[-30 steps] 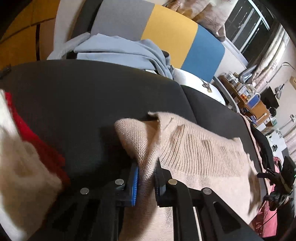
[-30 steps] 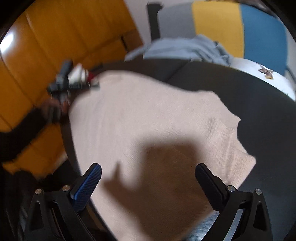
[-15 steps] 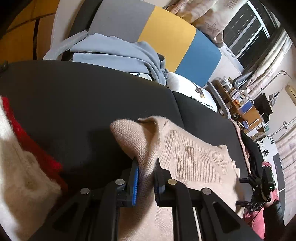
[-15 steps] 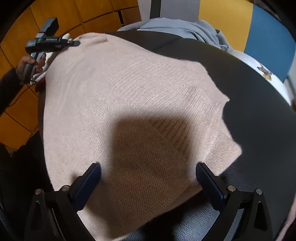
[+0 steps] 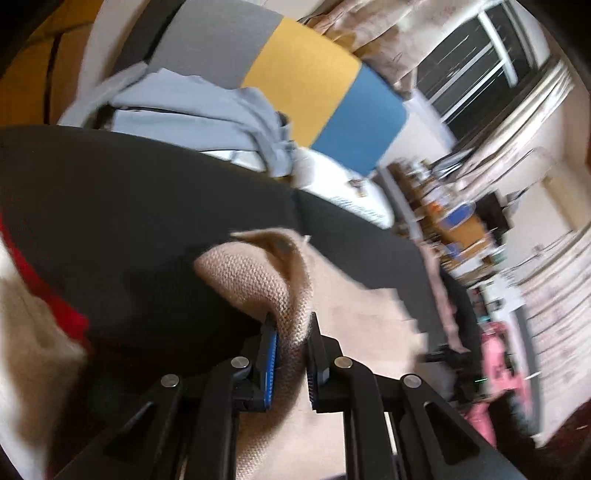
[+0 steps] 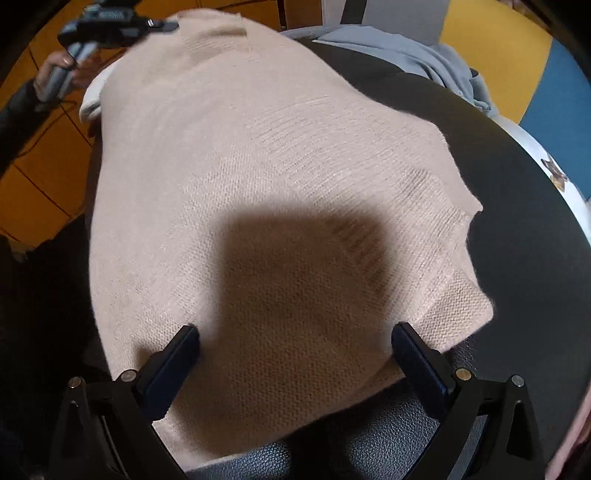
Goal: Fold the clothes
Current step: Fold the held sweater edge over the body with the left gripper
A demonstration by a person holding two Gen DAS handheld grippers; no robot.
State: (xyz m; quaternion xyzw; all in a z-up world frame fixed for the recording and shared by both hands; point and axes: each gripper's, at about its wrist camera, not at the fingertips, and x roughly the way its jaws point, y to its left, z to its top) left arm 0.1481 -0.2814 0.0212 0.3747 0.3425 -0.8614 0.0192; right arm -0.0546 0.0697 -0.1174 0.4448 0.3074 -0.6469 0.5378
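A wide black padded surface (image 6: 517,177) fills both views, and a beige knitted sweater (image 6: 266,177) lies spread across most of it. The right wrist view looks down on the garment's broad, flat body, with a dark shadow falling over its near half. Only this view shows the sweater's full outline, from its far edge near the wood-panelled wall to its near edge by the camera.

Behind the black surface sits a crumpled pale blue garment (image 5: 192,110), seen in both views, against a backrest of grey, yellow and blue panels (image 5: 314,85). Only the left wrist view shows a window, a cluttered shelf and a red and cream cloth (image 5: 40,317) at the left edge; much of this view is blurred.

The right gripper (image 6: 295,343) hovers over the sweater's near part with its fingers spread wide, grasping nothing.

The left gripper (image 5: 291,332) has its fingers clenched on a raised fold of the sweater (image 5: 258,280). The right wrist view shows the same gripper (image 6: 122,27) from outside, at the sweater's far corner, with a hand (image 6: 55,74) on its handle.
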